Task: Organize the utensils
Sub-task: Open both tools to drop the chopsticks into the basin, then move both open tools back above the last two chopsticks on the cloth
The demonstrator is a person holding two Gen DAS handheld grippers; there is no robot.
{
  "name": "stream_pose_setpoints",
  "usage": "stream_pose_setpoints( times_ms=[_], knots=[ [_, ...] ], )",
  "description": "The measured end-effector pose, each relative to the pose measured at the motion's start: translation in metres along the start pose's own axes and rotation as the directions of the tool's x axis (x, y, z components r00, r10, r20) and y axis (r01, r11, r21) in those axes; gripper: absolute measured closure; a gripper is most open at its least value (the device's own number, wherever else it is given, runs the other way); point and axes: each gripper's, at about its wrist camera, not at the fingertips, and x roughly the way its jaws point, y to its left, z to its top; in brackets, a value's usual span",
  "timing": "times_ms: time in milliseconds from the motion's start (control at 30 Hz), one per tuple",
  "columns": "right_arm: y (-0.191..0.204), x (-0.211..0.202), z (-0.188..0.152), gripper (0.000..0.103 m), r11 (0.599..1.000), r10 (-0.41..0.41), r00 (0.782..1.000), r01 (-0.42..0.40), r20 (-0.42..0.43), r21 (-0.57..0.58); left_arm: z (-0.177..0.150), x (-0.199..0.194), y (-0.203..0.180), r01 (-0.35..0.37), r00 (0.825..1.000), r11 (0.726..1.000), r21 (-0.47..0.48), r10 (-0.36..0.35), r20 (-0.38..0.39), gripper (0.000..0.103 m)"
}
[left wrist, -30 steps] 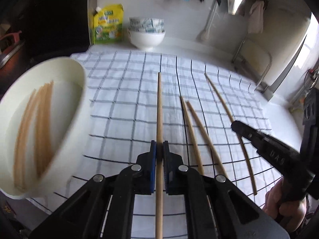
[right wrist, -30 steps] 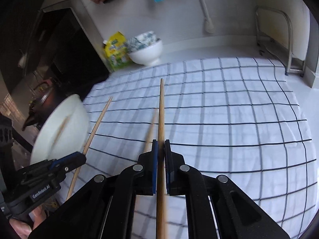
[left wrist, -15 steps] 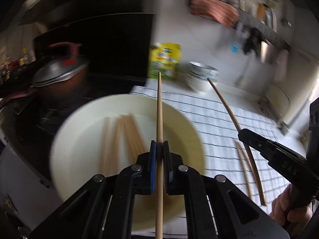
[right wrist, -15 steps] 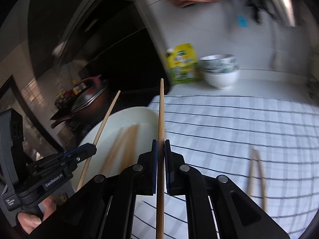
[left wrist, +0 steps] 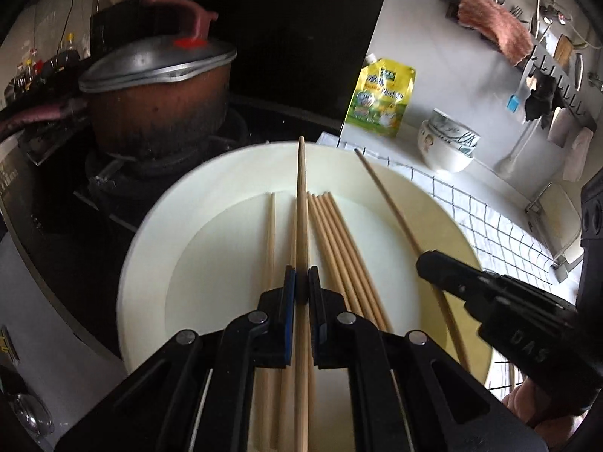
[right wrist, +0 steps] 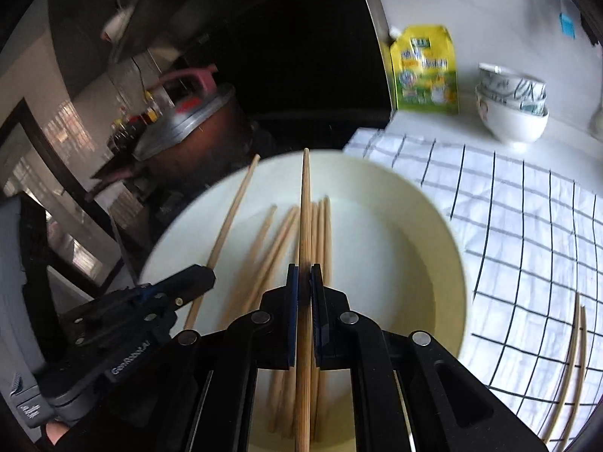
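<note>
My left gripper (left wrist: 301, 282) is shut on a wooden chopstick (left wrist: 301, 203) and holds it above the round white plate (left wrist: 158, 233). Several chopsticks (left wrist: 339, 248) lie in the plate. My right gripper (right wrist: 304, 282) is shut on another chopstick (right wrist: 305, 207), also above the plate (right wrist: 414, 233). The right gripper shows in the left wrist view (left wrist: 433, 263) with its chopstick (left wrist: 392, 207). The left gripper shows in the right wrist view (right wrist: 199, 282). Two more chopsticks (right wrist: 573, 358) lie on the checked cloth (right wrist: 527, 207).
A lidded brown pot (left wrist: 158, 86) stands on the dark stove behind the plate. A yellow pouch (left wrist: 380, 98) and stacked white bowls (left wrist: 448, 143) stand at the wall. The checked cloth (left wrist: 501, 226) lies to the right.
Both grippers have swung left from over the checked cloth to above the plate, each still holding its chopstick. The plate now fills the middle of both views.
</note>
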Motion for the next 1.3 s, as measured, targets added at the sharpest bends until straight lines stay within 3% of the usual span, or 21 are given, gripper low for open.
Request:
stream_pose_setpoints(
  times_ms=[333, 400, 467, 1300],
  knots=[
    [-0.005, 0.012, -0.008, 0.096, 0.999, -0.035, 0.998, 0.035, -0.042, 0.005, -0.005, 0.012, 0.005, -0.022, 0.999, 1.0, -0.013, 0.022, -0.03, 0.093],
    [-0.004, 0.011, -0.008, 0.091, 0.999, -0.035, 0.999, 0.035, -0.036, 0.002, -0.005, 0.008, 0.004, -0.036, 0.999, 0.999, -0.011, 0.036, -0.018, 0.078],
    [-0.004, 0.006, -0.01, 0.089, 0.999, -0.045, 0.999, 0.045, -0.026, -0.001, -0.006, 0.003, 0.006, -0.044, 0.999, 0.999, -0.01, 0.044, 0.001, 0.054],
    [-0.017, -0.056, -0.036, 0.078, 0.999, -0.047, 0.998, 0.047, 0.052, 0.009, -0.029, -0.041, -0.022, -0.024, 0.999, 1.0, -0.003, 0.024, 0.04, 0.045]
  ],
)
